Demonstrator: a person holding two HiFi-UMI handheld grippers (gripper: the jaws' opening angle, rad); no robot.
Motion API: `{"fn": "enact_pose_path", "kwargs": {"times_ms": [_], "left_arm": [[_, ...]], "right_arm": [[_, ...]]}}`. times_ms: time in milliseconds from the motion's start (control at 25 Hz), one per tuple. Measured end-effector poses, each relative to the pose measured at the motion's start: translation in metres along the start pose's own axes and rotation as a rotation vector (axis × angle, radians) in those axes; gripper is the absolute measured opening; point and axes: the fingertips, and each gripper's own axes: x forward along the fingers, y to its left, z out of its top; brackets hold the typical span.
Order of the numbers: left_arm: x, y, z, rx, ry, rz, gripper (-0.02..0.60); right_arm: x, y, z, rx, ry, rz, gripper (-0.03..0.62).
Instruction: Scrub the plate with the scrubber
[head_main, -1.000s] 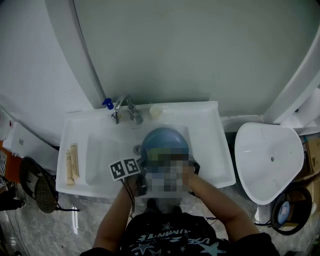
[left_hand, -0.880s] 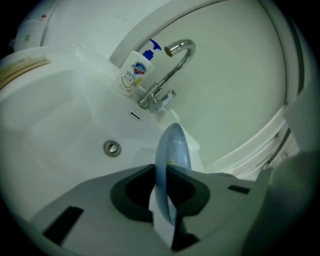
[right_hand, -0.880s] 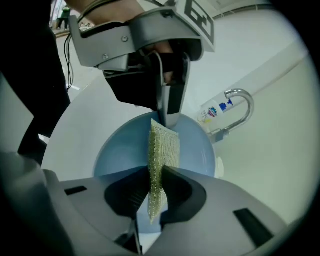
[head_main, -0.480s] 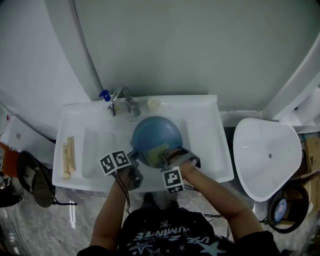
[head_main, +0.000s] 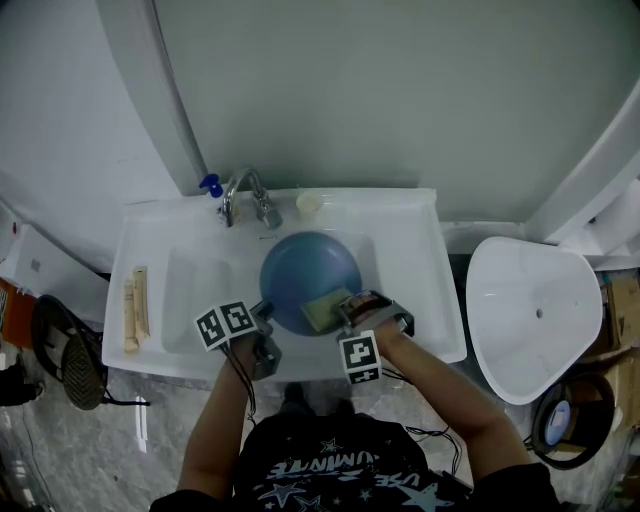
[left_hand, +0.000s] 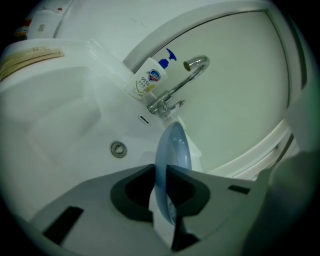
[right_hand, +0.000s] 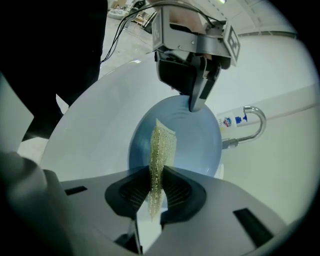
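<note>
White sink (head_main: 415, 255) against the wall, with a faucet (head_main: 245, 198) at its back rim. In front of the faucet, over the basin: round blue plate (head_main: 300, 265), face turned up. At the plate's rim farthest from the faucet, toward the left: left gripper (head_main: 266, 314), jaws nearly together and clamped on that rim, plate edge-on between the pads. To the right of it, equally far from the faucet: right gripper (head_main: 346, 306), jaws pinched tight on a thin yellow-green scrubber (head_main: 324, 309), free end lying over the plate's face. Just left of the faucet: white soap bottle (left_hand: 146, 81) with a blue pump. In the basin floor in front of the faucet, beside the plate: small round drain (left_hand: 118, 149).
</note>
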Motion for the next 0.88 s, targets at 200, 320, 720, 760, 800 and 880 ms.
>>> {"fn": "enact_pose_path", "kwargs": {"times_ms": [200, 320, 720, 760, 800, 880], "left_arm": [[0.003, 0.001, -0.005, 0.015, 0.017, -0.001, 0.051], [0.003, -0.002, -0.011, 0.031, 0.035, -0.016, 0.051], [-0.005, -0.018, -0.035, 0.092, 0.084, -0.104, 0.051], [-0.006, -0.019, -0.037, 0.095, 0.084, -0.109, 0.051], [-0.007, -0.02, -0.038, 0.097, 0.083, -0.112, 0.051], [-0.008, -0.02, -0.04, 0.101, 0.084, -0.112, 0.051]], "right_arm": [[-0.007, -0.017, -0.003, 0.093, -0.023, -0.043, 0.072], [-0.012, -0.04, -0.01, 0.146, -0.014, -0.099, 0.073], [-0.014, -0.082, -0.023, 0.226, 0.041, -0.178, 0.074], [-0.013, -0.082, -0.022, 0.228, 0.046, -0.179, 0.074], [-0.012, -0.082, -0.022, 0.234, 0.052, -0.177, 0.074], [-0.009, -0.081, -0.021, 0.254, 0.065, -0.172, 0.074]]}}
